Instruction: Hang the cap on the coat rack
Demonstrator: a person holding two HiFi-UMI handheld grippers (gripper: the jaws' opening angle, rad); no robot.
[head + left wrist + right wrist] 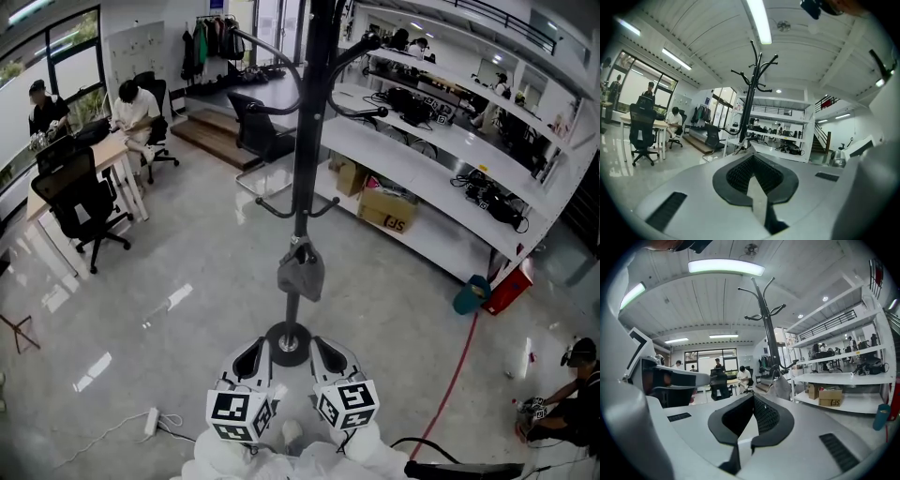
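Grey fabric cap (pixel 301 270) hangs on a low hook of the black metal coat rack (pixel 307 141). My left gripper (pixel 251 361) and right gripper (pixel 325 359) are both closed and empty, near the base. Risk: if I bump the pole, the cap probably shakes loose.

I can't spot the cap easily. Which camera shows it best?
The head view: the grey cap hangs in full sight, low on the coat rack. The right gripper view shows it small and partly cut off; the left gripper view barely shows it.
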